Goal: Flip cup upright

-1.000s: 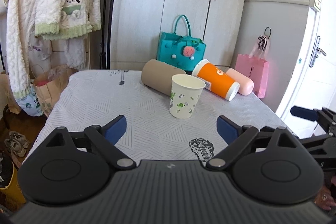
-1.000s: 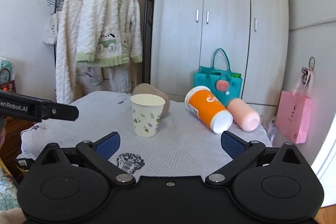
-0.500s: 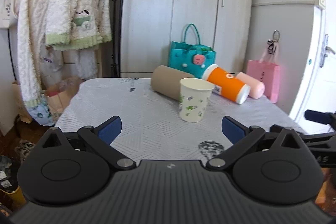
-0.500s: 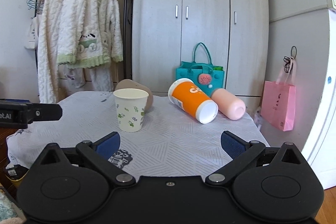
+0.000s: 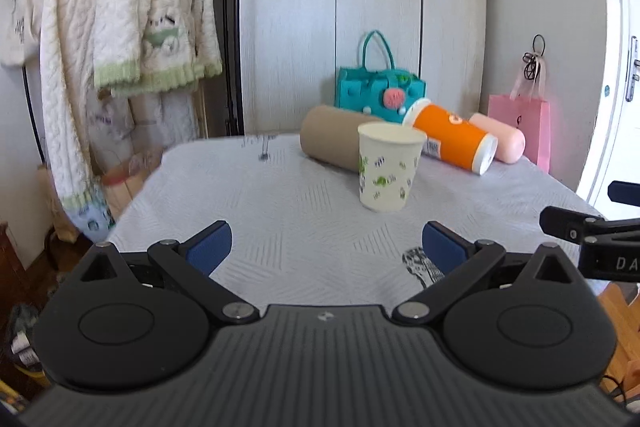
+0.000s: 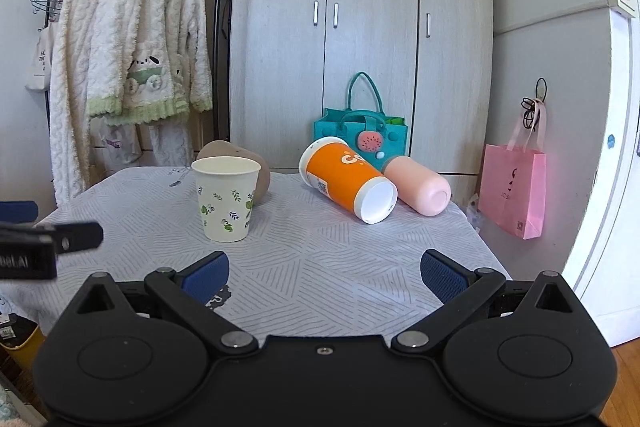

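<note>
A white paper cup with a green leaf print [image 5: 387, 167] stands upright, mouth up, on the grey patterned table [image 5: 280, 203]; it also shows in the right wrist view [image 6: 226, 198]. Behind it lie three cups on their sides: a brown one [image 5: 330, 139], an orange one [image 5: 450, 141] and a pink one [image 5: 500, 143]. In the right wrist view the orange cup [image 6: 346, 179] and pink cup [image 6: 418, 185] lie right of the paper cup. My left gripper [image 5: 325, 247] is open and empty, well short of the paper cup. My right gripper [image 6: 325, 273] is open and empty over the table's near part.
A teal bag [image 6: 360, 131] sits behind the table's far edge by a grey wardrobe [image 6: 360, 27]. A pink bag [image 6: 514, 191] hangs at the right by a white door. White knitted clothes [image 6: 132, 67] hang on a rack at the left.
Both grippers have drawn back from the table and tilted up, so the cups look farther and lower. The paper cup and the lying cups have not moved. Both grippers stay open.
</note>
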Tool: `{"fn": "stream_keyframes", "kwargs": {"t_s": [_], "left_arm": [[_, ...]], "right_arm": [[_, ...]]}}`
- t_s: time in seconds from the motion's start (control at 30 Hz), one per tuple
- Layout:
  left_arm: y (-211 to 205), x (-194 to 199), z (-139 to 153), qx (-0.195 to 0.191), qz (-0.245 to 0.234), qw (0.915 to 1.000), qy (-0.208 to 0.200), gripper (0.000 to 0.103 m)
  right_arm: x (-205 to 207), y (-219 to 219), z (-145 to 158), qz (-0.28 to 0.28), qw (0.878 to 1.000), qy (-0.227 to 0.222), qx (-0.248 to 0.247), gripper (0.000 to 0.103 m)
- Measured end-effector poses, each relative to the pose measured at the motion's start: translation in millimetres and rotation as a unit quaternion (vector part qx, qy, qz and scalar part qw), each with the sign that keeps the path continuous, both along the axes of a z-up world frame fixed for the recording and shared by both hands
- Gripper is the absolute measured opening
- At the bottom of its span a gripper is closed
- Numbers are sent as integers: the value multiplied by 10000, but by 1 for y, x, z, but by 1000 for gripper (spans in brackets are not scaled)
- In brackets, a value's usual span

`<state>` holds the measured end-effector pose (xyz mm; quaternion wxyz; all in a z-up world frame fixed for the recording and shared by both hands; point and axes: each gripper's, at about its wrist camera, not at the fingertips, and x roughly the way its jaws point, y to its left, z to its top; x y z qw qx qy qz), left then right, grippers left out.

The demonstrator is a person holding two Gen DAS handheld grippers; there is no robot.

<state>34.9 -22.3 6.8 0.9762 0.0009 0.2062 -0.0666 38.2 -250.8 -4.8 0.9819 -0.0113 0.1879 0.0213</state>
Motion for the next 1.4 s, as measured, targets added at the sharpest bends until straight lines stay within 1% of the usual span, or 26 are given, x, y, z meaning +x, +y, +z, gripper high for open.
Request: {"fn": "stream_keyframes", "kwargs": {"t_s": [0.1, 0.23, 0.3, 0.43, 0.57, 0.73, 0.87, 0.93, 1.17, 1.4], "left_arm": [[0, 4, -4, -52, 108, 9999, 101, 103], [0, 6, -6, 49, 221, 9997, 25, 103], [1, 6, -8, -24, 108, 9999, -12, 103], [4, 8, -10, -183, 94, 9998, 49, 103], [3, 8, -11, -55, 146, 9999, -18, 103], [6, 8, -10, -142, 307, 9994, -88, 103], [3, 8, -11, 89, 591, 9981, -151, 103], [2, 7, -11, 154, 655, 9976, -184, 103], [4, 7, -9, 71, 663, 9976, -178, 103], [4, 7, -9, 112, 703, 9973, -194, 103]], "right_arm": [[1, 0, -1, -27, 10000, 10, 41, 103], [3, 0, -4, -44, 10000, 29, 18, 103], [7, -2, -6, -50, 10000, 62, 6, 103], [11, 0, -7, -67, 9999, 88, 17, 103], [11, -1, -7, -110, 9999, 46, 52, 103], [10, -1, -7, -123, 9999, 17, 57, 103], [8, -1, -8, -135, 9999, 12, 32, 103], [8, -1, -8, -128, 9999, 16, 34, 103], [8, -2, -10, -138, 9999, 26, 18, 103], [10, -3, -11, -141, 9999, 59, -2, 103]]}}
